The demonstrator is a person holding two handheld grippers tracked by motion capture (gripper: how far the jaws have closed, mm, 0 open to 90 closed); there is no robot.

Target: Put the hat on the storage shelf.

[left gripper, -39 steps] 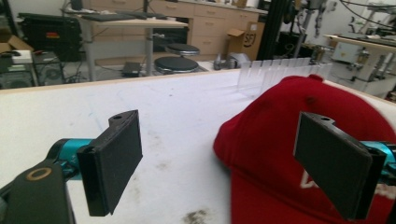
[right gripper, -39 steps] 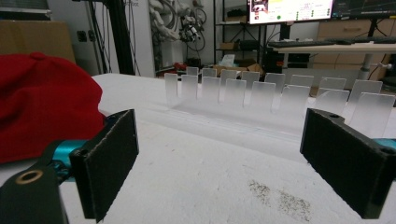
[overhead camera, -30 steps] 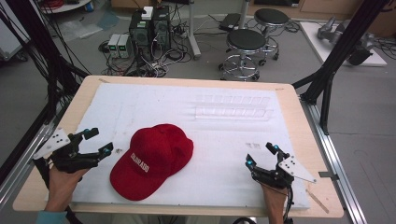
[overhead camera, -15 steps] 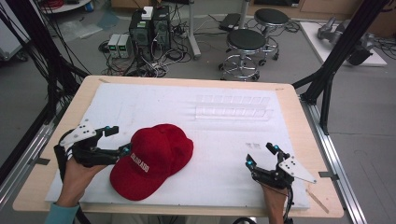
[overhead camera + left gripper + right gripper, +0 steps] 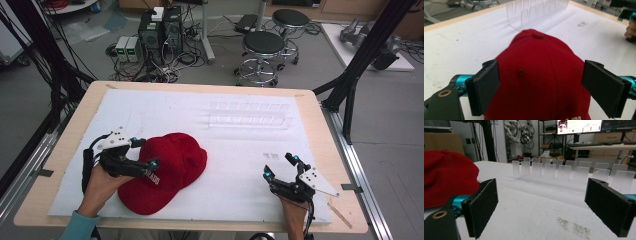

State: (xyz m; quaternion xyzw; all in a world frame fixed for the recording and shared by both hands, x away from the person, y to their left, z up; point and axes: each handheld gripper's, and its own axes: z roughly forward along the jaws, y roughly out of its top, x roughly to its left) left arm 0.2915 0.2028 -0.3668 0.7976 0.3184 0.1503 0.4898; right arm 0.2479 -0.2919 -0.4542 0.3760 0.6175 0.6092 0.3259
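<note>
Table point(image 5: 65, 150) with white foam mat point(image 5: 240, 165) over most of it; red cap point(image 5: 172, 167) lies at about 7 o'clock of the mat, brim toward the person, crown toward 1 o'clock. Clear slotted rack point(image 5: 250, 115) at 1 o'clock of the cap, well apart from it.

Step in hand, as I judge it: left gripper point(image 5: 142, 155) closing in on the cap for a grasp. Jaws spread wide, released, nothing held. In the left gripper view the crown point(image 5: 541, 75) sits between the two black pads point(image 5: 486, 87), which straddle it at both sides; can't tell if either pad touches the fabric yet.

To do it well: fabric is soft and the crown is hollow, so a squeeze across the full dome will likely just crush and slip. Better to go lower and pinch a fold of cloth or the stiffer front panel near the brim, pads square to the fabric, close slowly, then lift straight up. Keep clear of the rack at 1 o'clock.

Right gripper point(image 5: 280, 167) rests at 3 o'clock of the cap, well apart, near the mat's near edge; jaws open, empty, pointing toward the rack point(image 5: 571, 172).

Cap looks: solid red, panelled crown with seams, button on top point(image 5: 538, 36), small stitched eyelets point(image 5: 520, 72), white lettering on the front point(image 5: 152, 178), unreadable. Crown holds its shape, slightly slumped.
</note>
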